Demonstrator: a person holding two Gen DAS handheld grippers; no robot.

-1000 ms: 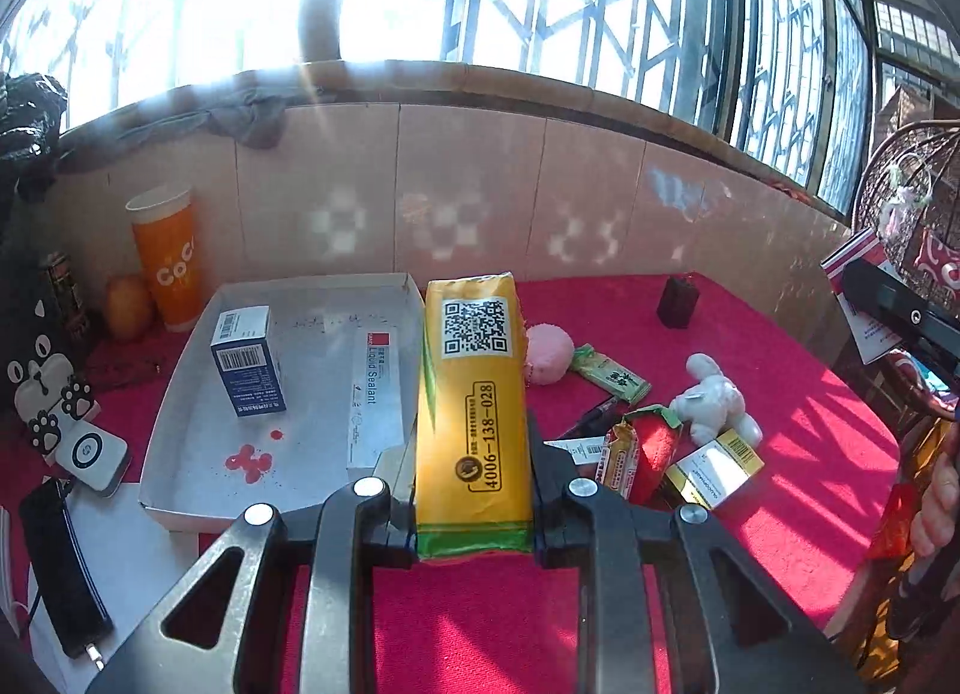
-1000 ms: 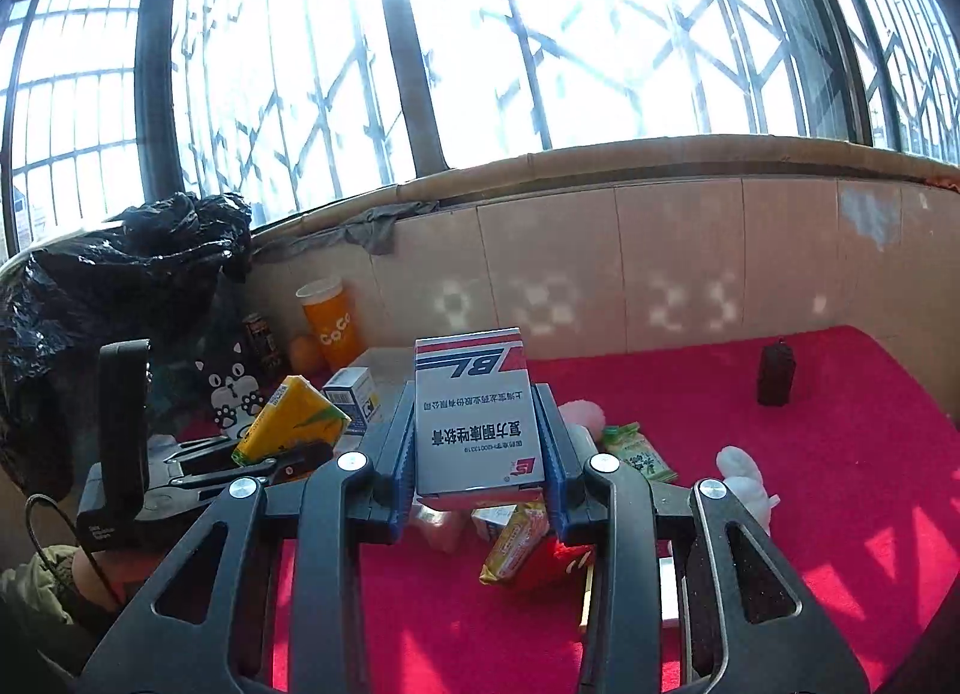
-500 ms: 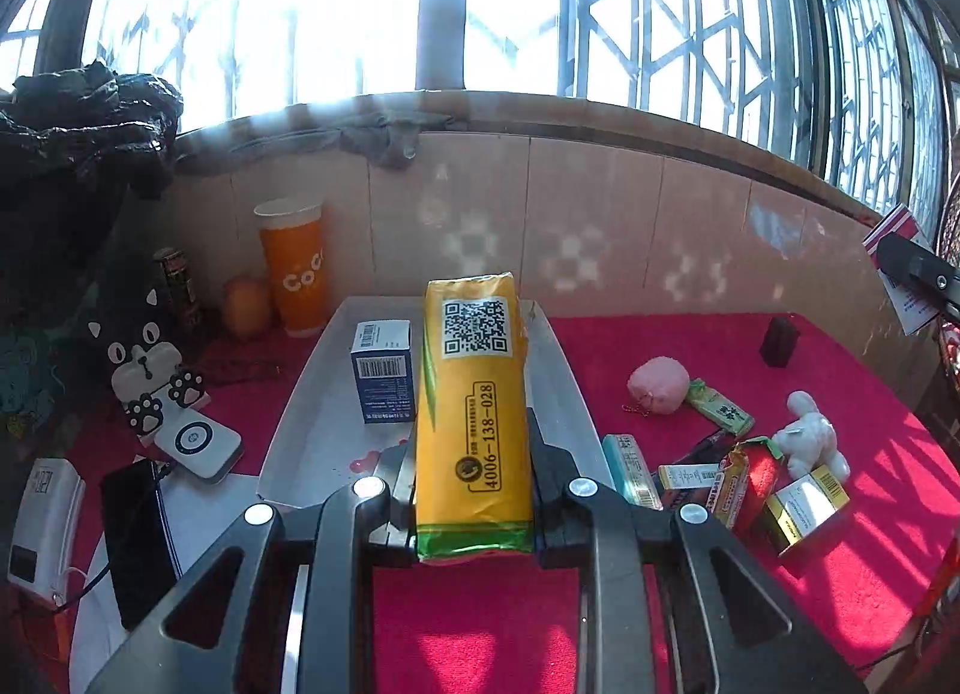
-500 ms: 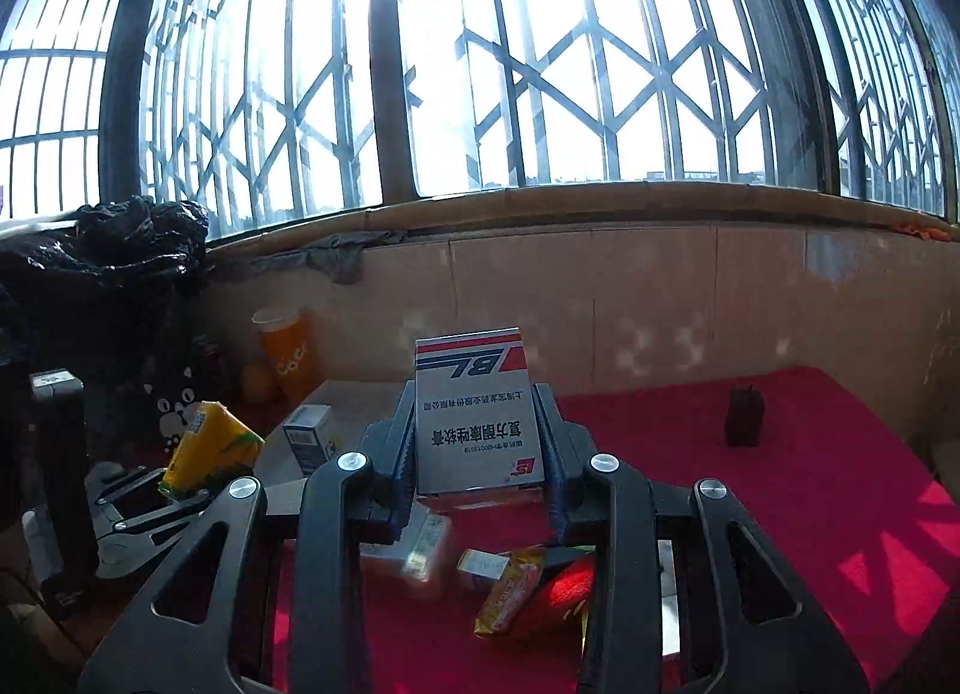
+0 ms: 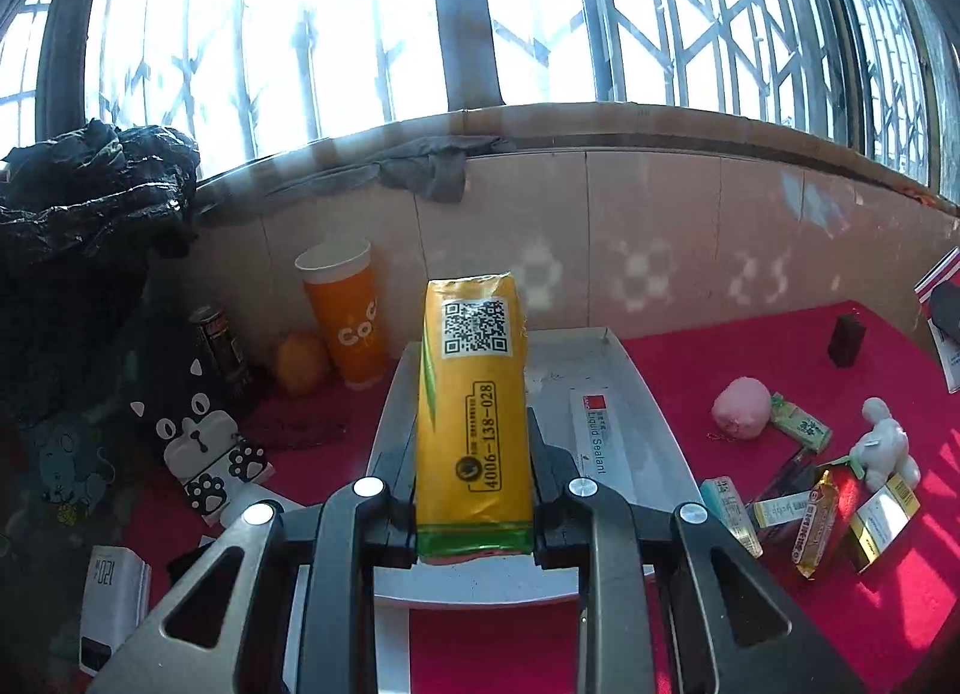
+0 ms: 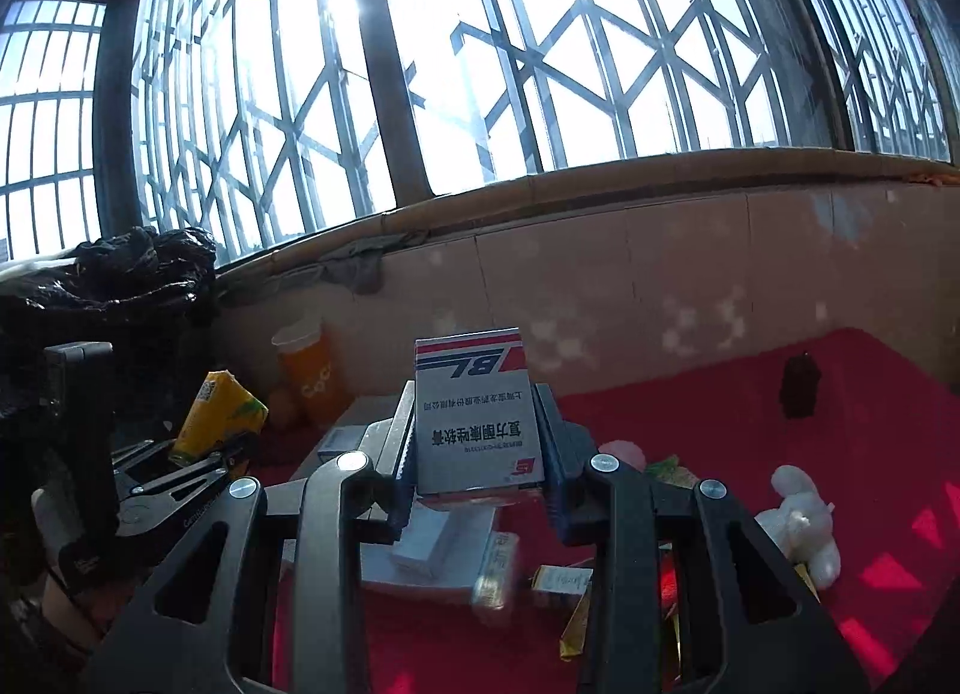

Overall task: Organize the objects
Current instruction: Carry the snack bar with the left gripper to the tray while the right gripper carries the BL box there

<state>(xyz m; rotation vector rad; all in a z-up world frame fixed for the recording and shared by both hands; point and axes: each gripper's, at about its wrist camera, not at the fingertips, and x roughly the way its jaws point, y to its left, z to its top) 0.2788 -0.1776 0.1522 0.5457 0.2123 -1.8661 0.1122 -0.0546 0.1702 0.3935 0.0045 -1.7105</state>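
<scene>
Yellow foil packet with a QR code and green bottom edge (image 5: 474, 424) sits upright at frame centre in the left wrist view, pinched by the left tongs (image 5: 474, 490), both black pads pressing its sides. Behind it, centre frame, a white shallow tray (image 5: 654, 412) lies on the red cloth-covered desk (image 5: 690, 352); a long white "Liquid Sealant" box (image 5: 594, 430) lies in the tray, right of the packet. Upper left of the tray: orange paper cup (image 5: 348, 322) against the tiled wall, small orange fruit (image 5: 300, 361) just beside it, dark can (image 5: 219, 346) further left, black-and-white cat-print item (image 5: 204, 442) at mid left. Right side of frame: pink fluffy ball (image 5: 741, 412), white plush rabbit (image 5: 882, 445), loose pile of small snack packets and boxes (image 5: 810, 508), small dark block (image 5: 846, 337) near the far desk edge.

Right wrist view: white carton with red and blue stripes and "BL" lettering (image 6: 477, 424) at frame centre, clamped between the right tongs (image 6: 477, 454), pads tight on both sides, print upside down. Left tongs appear at mid left with the same yellow packet sticking up. White boxes in the tray are blurred below the carton. Plush rabbit at lower right.
</scene>
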